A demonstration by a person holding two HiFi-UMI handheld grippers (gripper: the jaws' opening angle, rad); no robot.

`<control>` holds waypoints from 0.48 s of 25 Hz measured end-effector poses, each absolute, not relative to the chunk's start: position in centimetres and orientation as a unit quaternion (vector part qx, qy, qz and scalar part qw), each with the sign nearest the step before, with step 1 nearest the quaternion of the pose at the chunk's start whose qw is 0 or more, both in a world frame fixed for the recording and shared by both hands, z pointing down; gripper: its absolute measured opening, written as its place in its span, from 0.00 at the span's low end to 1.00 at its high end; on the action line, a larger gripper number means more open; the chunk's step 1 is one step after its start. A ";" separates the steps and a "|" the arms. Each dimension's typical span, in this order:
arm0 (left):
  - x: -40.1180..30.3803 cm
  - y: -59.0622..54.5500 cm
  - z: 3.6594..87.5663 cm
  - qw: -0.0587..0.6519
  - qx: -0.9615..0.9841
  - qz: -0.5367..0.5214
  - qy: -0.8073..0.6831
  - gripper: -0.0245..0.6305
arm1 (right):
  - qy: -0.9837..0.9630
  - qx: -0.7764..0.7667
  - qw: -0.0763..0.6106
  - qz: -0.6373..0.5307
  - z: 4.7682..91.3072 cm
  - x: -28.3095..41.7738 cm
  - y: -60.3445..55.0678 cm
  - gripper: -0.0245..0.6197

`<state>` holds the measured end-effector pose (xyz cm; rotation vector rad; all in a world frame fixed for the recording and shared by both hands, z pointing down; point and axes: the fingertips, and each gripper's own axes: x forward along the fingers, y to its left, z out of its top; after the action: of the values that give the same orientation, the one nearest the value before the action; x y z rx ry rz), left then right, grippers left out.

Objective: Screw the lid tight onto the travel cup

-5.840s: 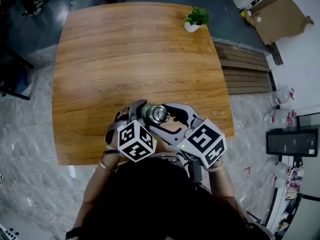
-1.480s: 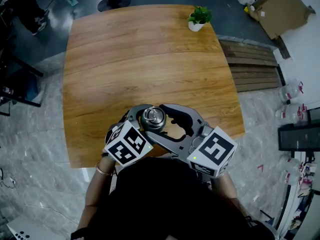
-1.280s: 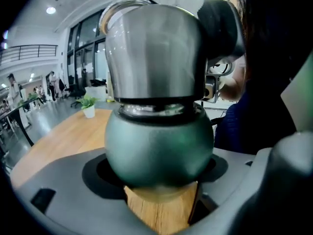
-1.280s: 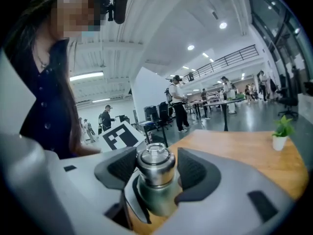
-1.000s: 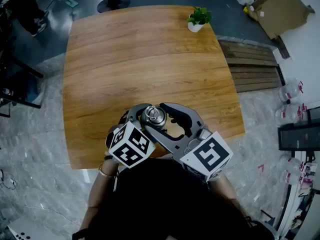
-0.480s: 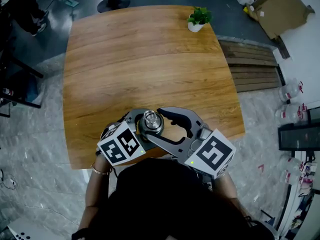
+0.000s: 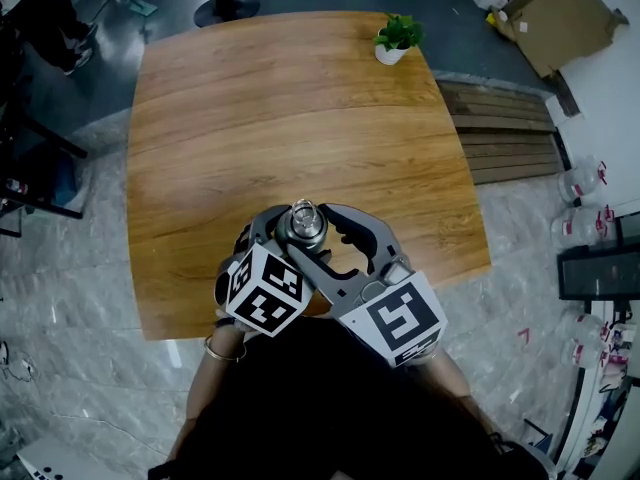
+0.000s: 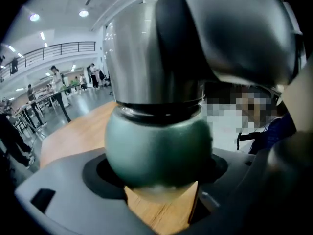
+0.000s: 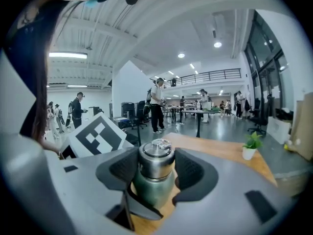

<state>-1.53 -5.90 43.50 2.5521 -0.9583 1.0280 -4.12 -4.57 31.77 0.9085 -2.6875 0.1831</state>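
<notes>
travel cup [image 8: 156, 146] – upright at the near edge of the table [image 7: 280, 108], green body clamped by the left gripper [image 8: 159, 177] | lid [image 9: 155, 160] seated on top – pressed between the right gripper [image 9: 155, 173] pads, jaws just closed further

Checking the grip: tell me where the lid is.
Head view, near table edge: the lid sits atop the travel cup, between the jaws of the right gripper.

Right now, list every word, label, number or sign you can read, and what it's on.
No readable text anywhere.
Marker cubes: black-and-white square patterns only, no letters.
Bottles on the floor: red labels, too small to read.
Cup and lid: no print visible.
</notes>
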 end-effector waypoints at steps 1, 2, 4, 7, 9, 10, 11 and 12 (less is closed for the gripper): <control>-1.5 -5.7 43.6 0.113 0.872 0.350 -0.322 0.65 | -0.938 0.308 0.148 0.066 31.8 -4.2 -4.4 0.42; -1.3 -5.6 43.7 0.114 0.877 0.347 -0.312 0.65 | -0.942 0.296 0.145 0.070 31.8 -4.2 -4.2 0.42; -1.2 -5.2 43.7 0.120 0.890 0.334 -0.285 0.65 | -0.949 0.274 0.134 0.084 31.4 -4.2 -3.8 0.42; -1.4 -4.5 43.8 0.114 0.901 0.336 -0.249 0.65 | -0.953 0.249 0.148 0.090 31.8 -3.9 -3.3 0.42; -1.3 -3.7 43.7 0.096 0.911 0.341 -0.211 0.65 | -0.957 0.227 0.161 0.085 32.3 -3.9 -2.9 0.42; -1.1 -3.1 43.6 0.089 0.917 0.341 -0.186 0.65 | -0.959 0.216 0.161 0.084 32.3 -4.0 -2.6 0.42; -0.9 -2.5 43.5 0.084 0.923 0.339 -0.161 0.65 | -0.962 0.206 0.158 0.083 32.1 -4.2 -2.4 0.42; -0.8 -2.0 43.3 0.082 0.927 0.337 -0.142 0.65 | -0.964 0.200 0.155 0.081 32.0 -4.4 -2.1 0.42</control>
<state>-0.77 -1.98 43.32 2.7701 -0.4243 1.0070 -4.38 -2.13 32.01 0.5734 -2.7612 0.2318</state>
